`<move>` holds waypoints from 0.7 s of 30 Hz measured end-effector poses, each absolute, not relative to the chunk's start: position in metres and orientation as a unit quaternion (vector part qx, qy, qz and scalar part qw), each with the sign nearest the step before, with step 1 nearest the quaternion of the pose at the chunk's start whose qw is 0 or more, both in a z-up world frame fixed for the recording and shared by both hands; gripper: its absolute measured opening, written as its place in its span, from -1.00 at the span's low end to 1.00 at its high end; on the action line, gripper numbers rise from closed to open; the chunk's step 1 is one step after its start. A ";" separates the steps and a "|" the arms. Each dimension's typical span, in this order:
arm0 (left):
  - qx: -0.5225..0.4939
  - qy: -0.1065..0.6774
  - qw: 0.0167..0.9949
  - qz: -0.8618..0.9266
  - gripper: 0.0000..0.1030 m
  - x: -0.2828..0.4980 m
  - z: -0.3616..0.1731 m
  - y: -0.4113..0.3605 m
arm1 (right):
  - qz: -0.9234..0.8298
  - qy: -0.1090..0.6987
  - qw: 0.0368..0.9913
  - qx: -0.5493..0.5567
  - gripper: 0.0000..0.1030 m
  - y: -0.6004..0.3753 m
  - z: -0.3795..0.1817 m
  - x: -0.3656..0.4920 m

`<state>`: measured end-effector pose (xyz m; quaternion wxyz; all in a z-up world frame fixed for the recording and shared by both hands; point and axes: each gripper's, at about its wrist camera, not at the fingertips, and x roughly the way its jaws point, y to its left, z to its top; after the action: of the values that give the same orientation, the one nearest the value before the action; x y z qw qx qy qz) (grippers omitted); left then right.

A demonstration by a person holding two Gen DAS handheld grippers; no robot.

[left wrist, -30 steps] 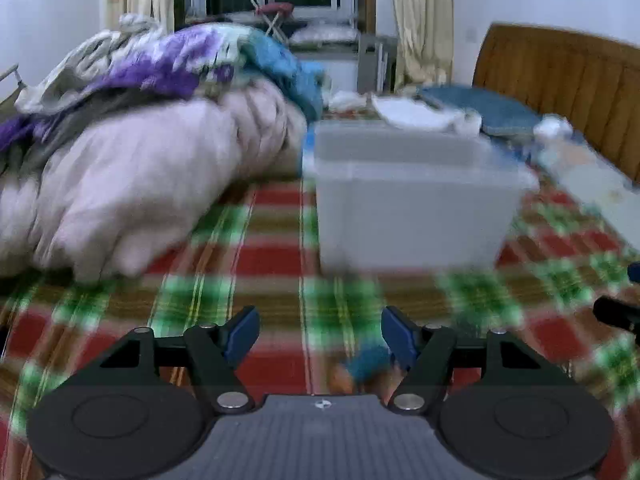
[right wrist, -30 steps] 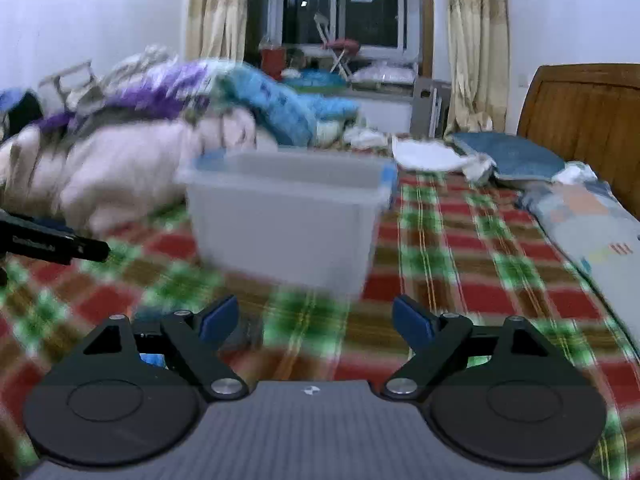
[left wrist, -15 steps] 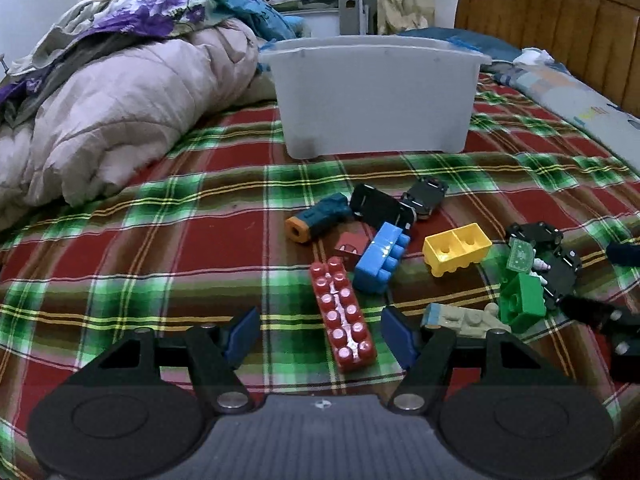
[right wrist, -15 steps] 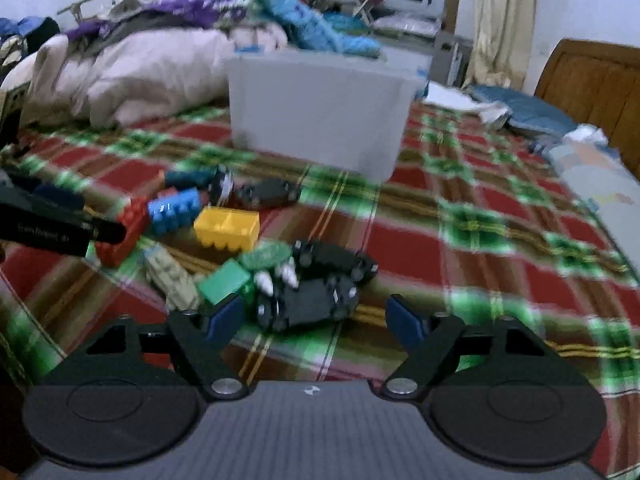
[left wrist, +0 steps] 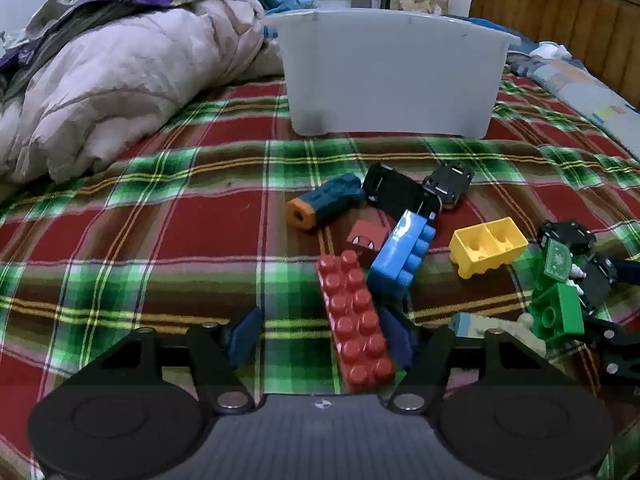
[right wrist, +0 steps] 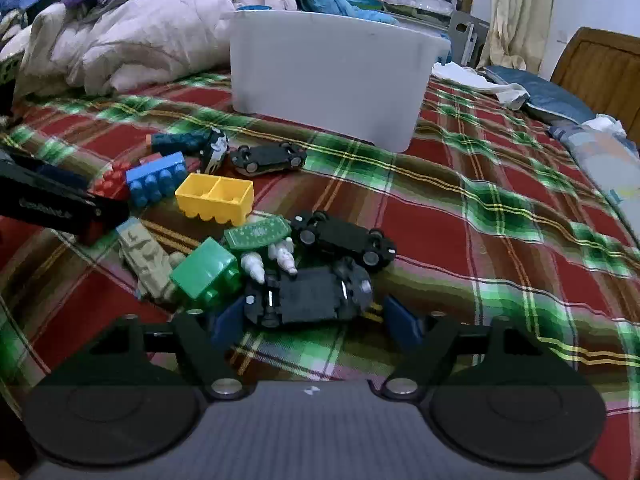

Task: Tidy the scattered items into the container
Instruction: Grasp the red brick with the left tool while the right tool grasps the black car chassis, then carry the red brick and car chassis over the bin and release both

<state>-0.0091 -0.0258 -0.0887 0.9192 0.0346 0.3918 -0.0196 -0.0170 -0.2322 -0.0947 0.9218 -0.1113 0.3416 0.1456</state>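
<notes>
Both claws have just been closing, neither yet gripping: left claw (left wrist: pixel 322 338) straddles the red brick (left wrist: pixel 354 322), right claw (right wrist: pixel 314 322) the black toy car (right wrist: pixel 308 294). Beyond, bare plaid bedspread (right wrist: pixel 500 216), then the white container (left wrist: pixel 390 80) far.

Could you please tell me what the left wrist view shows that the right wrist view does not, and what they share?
Only the left wrist view shows the small dark red face block and the full long red brick lying between the left gripper jaws. Only the right wrist view shows the upturned black toy car lying between the right gripper jaws. Both show the white container and the yellow block.
</notes>
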 end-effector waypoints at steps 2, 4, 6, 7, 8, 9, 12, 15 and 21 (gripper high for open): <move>0.033 0.390 0.920 -0.024 0.10 -0.008 -0.088 -0.026 | 0.146 0.340 0.923 -0.109 0.33 -0.232 -0.094 -0.017; 0.032 0.390 0.920 -0.030 -0.20 -0.007 -0.087 -0.027 | 0.147 0.338 0.923 -0.109 0.33 -0.232 -0.093 -0.017; 0.029 0.392 0.919 -0.037 -0.38 -0.007 -0.085 -0.028 | 0.146 0.336 0.925 -0.105 0.33 -0.233 -0.091 -0.018; 0.029 0.391 0.919 -0.040 -0.40 -0.007 -0.085 -0.029 | 0.146 0.334 0.926 -0.101 0.33 -0.233 -0.090 -0.019; 0.029 0.390 0.919 -0.043 -0.41 -0.008 -0.085 -0.030 | 0.144 0.331 0.927 -0.098 0.33 -0.235 -0.088 -0.020; 0.030 0.390 0.919 -0.044 -0.42 -0.008 -0.085 -0.030 | 0.142 0.328 0.929 -0.094 0.33 -0.236 -0.087 -0.020; 0.033 0.391 0.919 -0.044 -0.37 -0.009 -0.087 -0.028 | 0.137 0.325 0.932 -0.089 0.33 -0.239 -0.084 -0.020; 0.027 0.394 0.918 -0.042 -0.23 -0.009 -0.087 -0.023 | 0.137 0.326 0.931 -0.090 0.33 -0.239 -0.085 -0.020; 0.020 0.393 0.918 -0.043 -0.24 -0.008 -0.087 -0.021 | 0.141 0.323 0.931 -0.094 0.33 -0.237 -0.084 -0.021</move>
<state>-0.0081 -0.0213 -0.0874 0.9184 0.0198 0.3927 -0.0430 -0.0213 -0.2373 -0.0838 0.9314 -0.0936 0.3225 0.1406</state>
